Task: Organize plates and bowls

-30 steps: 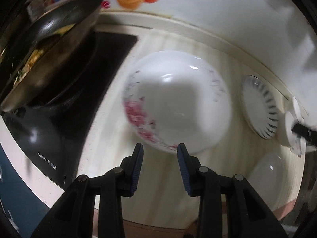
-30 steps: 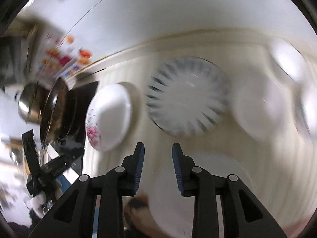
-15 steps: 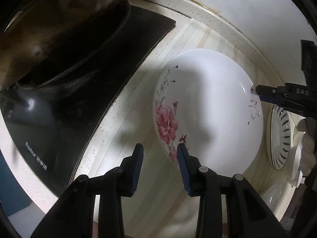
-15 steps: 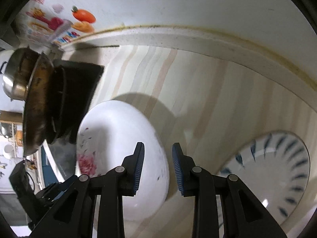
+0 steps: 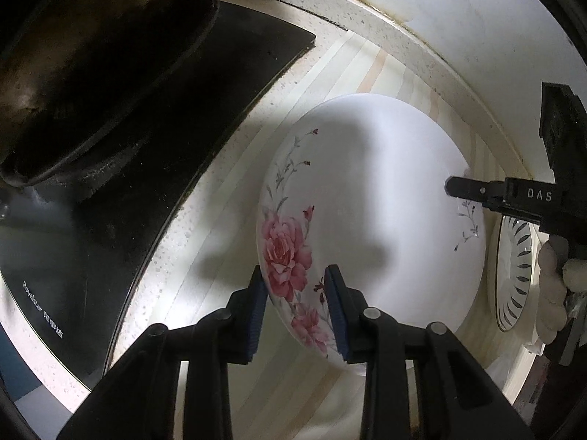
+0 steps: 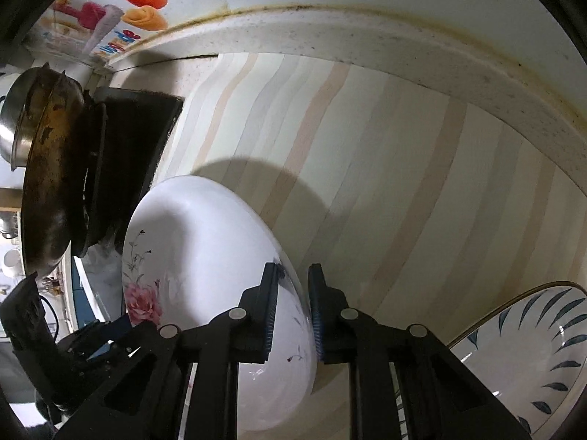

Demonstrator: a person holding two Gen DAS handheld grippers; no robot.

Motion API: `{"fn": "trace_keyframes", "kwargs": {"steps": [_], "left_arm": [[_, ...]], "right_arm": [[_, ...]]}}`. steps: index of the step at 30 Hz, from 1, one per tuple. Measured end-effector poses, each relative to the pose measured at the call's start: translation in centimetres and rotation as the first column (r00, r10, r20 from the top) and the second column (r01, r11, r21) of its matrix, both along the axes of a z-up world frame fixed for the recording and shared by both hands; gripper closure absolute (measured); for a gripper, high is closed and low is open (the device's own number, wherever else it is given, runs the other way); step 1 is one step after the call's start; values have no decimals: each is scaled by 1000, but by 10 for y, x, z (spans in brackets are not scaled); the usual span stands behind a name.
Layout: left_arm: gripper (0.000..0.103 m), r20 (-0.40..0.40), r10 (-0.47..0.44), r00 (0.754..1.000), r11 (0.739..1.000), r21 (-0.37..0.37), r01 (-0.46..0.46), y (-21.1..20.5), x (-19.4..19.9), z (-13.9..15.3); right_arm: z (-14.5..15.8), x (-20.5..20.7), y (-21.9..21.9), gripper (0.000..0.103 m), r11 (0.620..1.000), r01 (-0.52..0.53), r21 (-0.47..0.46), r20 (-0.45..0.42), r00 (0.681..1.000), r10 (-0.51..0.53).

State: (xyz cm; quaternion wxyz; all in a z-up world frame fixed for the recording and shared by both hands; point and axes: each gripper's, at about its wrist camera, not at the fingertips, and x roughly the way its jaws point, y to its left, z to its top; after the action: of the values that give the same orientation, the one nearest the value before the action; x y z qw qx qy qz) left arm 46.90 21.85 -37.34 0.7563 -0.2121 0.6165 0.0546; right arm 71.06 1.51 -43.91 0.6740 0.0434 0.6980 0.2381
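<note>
A white plate with pink roses (image 5: 370,220) lies on the striped counter beside the stove. My left gripper (image 5: 295,286) straddles its near rim by the rose print, one pad outside the edge and one over the inside. Its jaws are closing and a gap still shows. My right gripper (image 6: 291,293) straddles the opposite rim of the same plate (image 6: 205,264), jaws closing with the rim between them. From the left wrist view, a right finger (image 5: 458,187) reaches over the far rim. The left gripper (image 6: 106,330) shows dimly at the plate's far side.
A black cooktop (image 5: 110,220) with a dark wok (image 5: 91,73) sits just left of the plate. A white plate with blue leaf strokes (image 6: 532,348) lies to the right. The wall's raised ledge (image 6: 403,47) runs behind. A gloved hand (image 5: 550,293) holds the right gripper.
Both grippers came down onto the rose plate. The right one swung left from above the blue-stroked plate to the rose plate's rim, and its jaws narrowed. The left jaws narrowed slightly.
</note>
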Motion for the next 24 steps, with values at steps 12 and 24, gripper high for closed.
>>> {"fn": "trace_keyframes", "kwargs": {"steps": [12, 24], "left_arm": [[74, -2, -12, 1000, 1000, 10, 12, -3, -8, 6], [74, 27, -65, 998, 998, 10, 65, -13, -24, 34]], "right_arm": [[-1, -9, -1, 84, 1000, -4, -14, -17, 1000, 4], [28, -36, -28, 84, 997, 63, 36, -16, 998, -63]]}}
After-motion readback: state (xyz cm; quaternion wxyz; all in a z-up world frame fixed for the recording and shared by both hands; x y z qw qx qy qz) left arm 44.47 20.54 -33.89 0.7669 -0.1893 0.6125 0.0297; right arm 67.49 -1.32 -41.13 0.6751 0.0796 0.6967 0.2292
